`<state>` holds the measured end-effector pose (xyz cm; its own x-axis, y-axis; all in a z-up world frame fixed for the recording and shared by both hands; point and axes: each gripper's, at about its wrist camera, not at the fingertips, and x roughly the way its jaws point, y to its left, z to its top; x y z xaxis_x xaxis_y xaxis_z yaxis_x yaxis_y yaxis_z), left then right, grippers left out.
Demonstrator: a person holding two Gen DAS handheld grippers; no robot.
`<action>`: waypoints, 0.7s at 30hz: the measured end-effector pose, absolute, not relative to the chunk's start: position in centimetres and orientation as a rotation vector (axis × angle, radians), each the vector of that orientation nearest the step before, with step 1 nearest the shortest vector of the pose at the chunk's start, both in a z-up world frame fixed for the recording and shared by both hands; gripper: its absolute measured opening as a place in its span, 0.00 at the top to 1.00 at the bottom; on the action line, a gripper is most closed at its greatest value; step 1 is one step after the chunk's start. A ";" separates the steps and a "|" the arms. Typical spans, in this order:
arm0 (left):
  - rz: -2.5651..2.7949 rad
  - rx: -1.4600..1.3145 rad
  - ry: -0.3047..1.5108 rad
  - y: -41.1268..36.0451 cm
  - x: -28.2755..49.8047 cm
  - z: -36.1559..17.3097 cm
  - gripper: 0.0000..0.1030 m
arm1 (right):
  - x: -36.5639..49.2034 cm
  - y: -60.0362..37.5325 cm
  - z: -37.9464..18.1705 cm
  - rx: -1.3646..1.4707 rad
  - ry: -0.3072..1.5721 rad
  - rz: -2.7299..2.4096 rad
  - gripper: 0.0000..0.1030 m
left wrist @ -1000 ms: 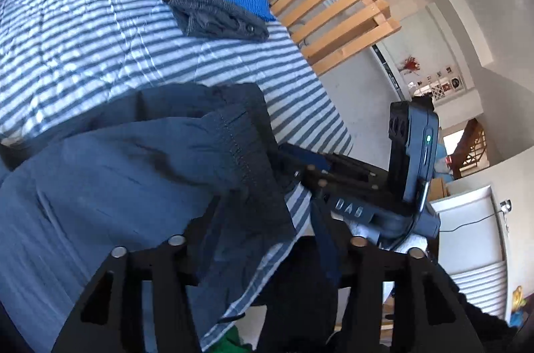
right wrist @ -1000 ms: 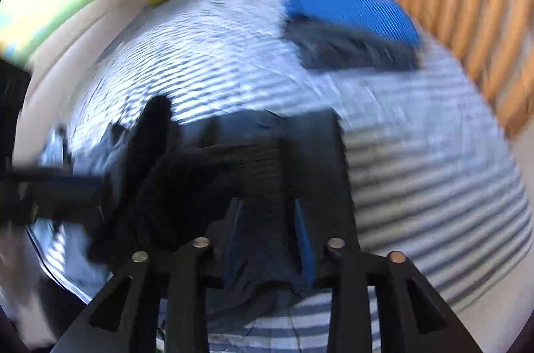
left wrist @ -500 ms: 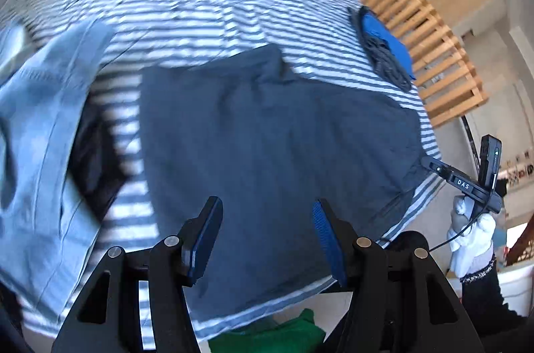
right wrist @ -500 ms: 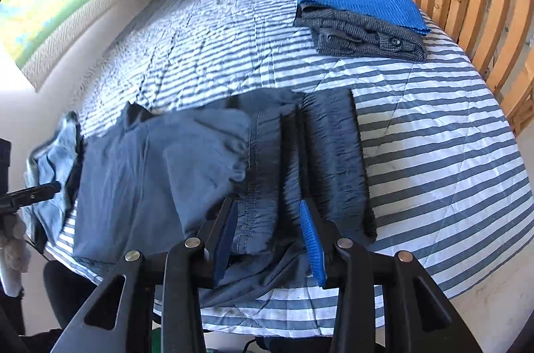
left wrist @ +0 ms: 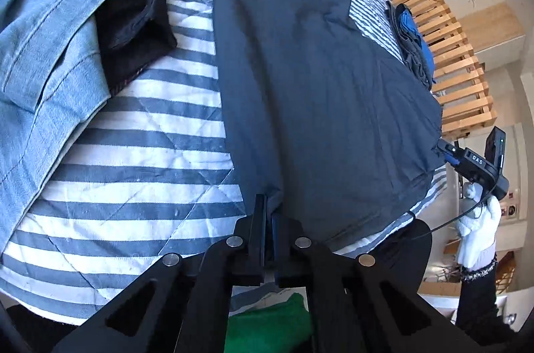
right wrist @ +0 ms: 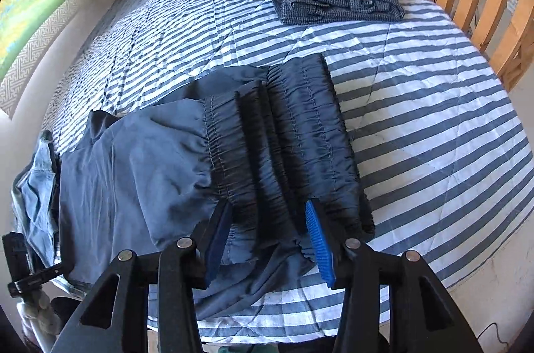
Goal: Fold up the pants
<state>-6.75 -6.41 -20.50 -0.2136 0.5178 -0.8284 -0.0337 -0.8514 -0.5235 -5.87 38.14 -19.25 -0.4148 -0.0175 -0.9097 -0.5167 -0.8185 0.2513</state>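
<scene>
Navy pants: left gripper had just clamped the lower-centre hem; right gripper, jaws opening, released the waistband, readying the fold.

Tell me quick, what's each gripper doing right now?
Left gripper: shut on the hem edge of the dark blue pants.
Right gripper: jaws opening, astride the pants' elastic waistband, pads off the cloth.

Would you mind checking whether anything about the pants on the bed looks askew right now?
Yes: the dark blue pants lie flat at the legs, but the elastic waistband is bunched into ridged folds rather than flat.
</scene>
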 end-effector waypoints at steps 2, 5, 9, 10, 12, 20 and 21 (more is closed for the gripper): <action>2.170 -1.627 -0.549 -7.0 -6.4 -18.8 0.98 | -6.4 37.7 -19.5 -1.501 0.752 2.297 0.59; 2.221 -1.612 -0.509 -8.9 -6.1 -17.4 0.98 | -7.0 36.3 -18.5 -1.472 0.605 2.337 0.84; 2.159 -1.697 -0.495 -8.5 -6.7 -18.7 0.98 | -7.9 36.4 -18.2 -1.436 0.295 2.190 0.85; 2.159 -1.706 -0.466 -8.1 -6.6 -18.9 0.98 | -7.6 36.9 -17.9 -1.417 0.353 2.188 0.84; 2.142 -1.708 -0.466 -7.8 -6.6 -19.4 0.98 | -7.0 36.9 -16.4 -1.359 0.468 2.287 0.77; 2.147 -1.714 -0.444 -8.2 -6.9 -19.6 0.98 | -11.5 33.8 -19.6 -1.599 0.445 2.342 0.52; 2.151 -1.723 -0.439 -7.8 -6.8 -19.8 0.97 | -11.8 33.4 -20.1 -1.595 0.356 2.313 0.68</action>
